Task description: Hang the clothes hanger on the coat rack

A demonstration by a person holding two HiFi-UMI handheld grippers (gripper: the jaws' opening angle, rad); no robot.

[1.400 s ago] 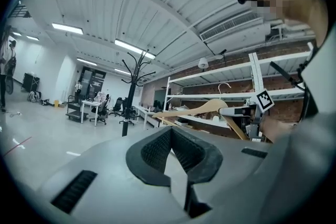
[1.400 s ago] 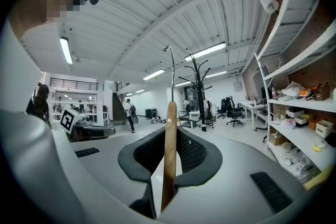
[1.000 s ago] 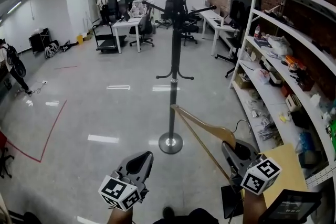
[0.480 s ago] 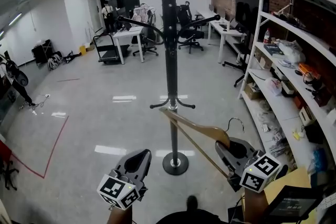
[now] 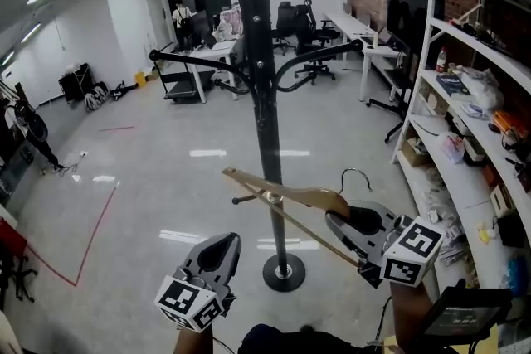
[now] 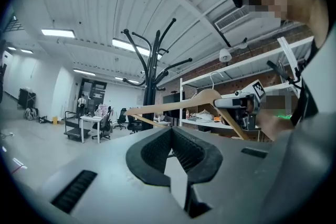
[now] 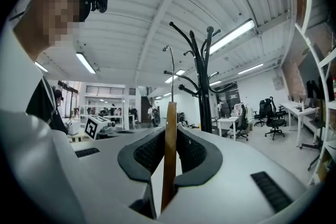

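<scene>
A black coat rack (image 5: 264, 120) with curved arms stands straight ahead on a round base (image 5: 284, 272). My right gripper (image 5: 344, 215) is shut on a wooden clothes hanger (image 5: 290, 199) near its neck. The hanger's metal hook (image 5: 357, 176) points up, and its left arm reaches across the pole at mid height. In the right gripper view the hanger (image 7: 169, 149) stands edge-on between the pads, with the rack (image 7: 202, 92) just beyond. My left gripper (image 5: 224, 249) is shut on nothing, low and left of the base. The left gripper view shows the hanger (image 6: 178, 107) level in front of the rack (image 6: 149, 92).
White shelving (image 5: 465, 120) loaded with boxes and clutter runs along the right wall. Desks and office chairs (image 5: 311, 54) stand at the back, where a person (image 5: 180, 16) is. A red tape line (image 5: 91, 236) crosses the grey floor on the left.
The rack has come much closer and now fills the middle of the view. The right gripper has carried the hanger up and left, so its arm now crosses the pole.
</scene>
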